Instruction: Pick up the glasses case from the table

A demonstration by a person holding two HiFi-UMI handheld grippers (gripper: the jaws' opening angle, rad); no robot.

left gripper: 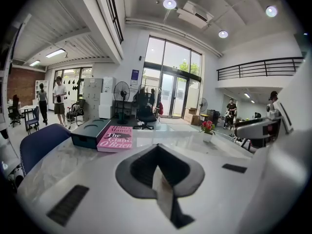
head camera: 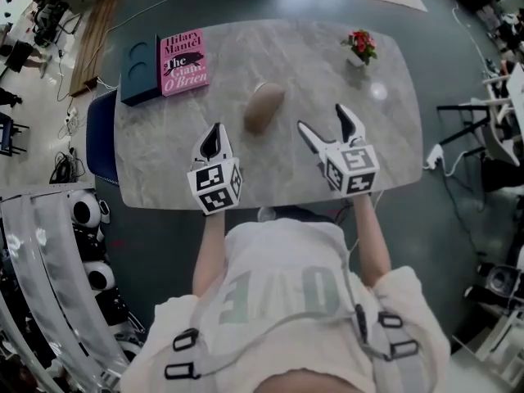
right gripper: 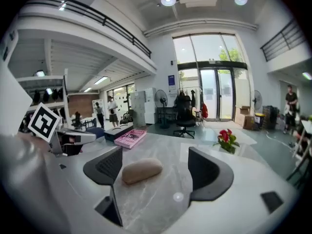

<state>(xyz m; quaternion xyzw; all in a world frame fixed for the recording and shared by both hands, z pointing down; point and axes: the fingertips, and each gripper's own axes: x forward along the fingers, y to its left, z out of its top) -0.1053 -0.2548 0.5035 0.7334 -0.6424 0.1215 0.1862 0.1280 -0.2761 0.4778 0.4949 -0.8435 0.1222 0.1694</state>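
The glasses case (head camera: 264, 107) is a tan, rounded oval lying near the middle of the grey marble table (head camera: 393, 137). My left gripper (head camera: 214, 140) hovers just to its near left with the jaws shut and nothing in them; in the left gripper view (left gripper: 158, 152) the case is hidden. My right gripper (head camera: 327, 124) is to the case's right, open and empty. In the right gripper view the case (right gripper: 141, 170) lies ahead, just beyond the open jaws (right gripper: 161, 172) and close to the left one, not touching.
A pink book (head camera: 184, 62) and a dark teal box (head camera: 140, 70) lie at the table's far left corner. A small pot of red flowers (head camera: 360, 47) stands at the far right. A blue chair (head camera: 100, 137) sits against the left edge. People stand far off in the hall.
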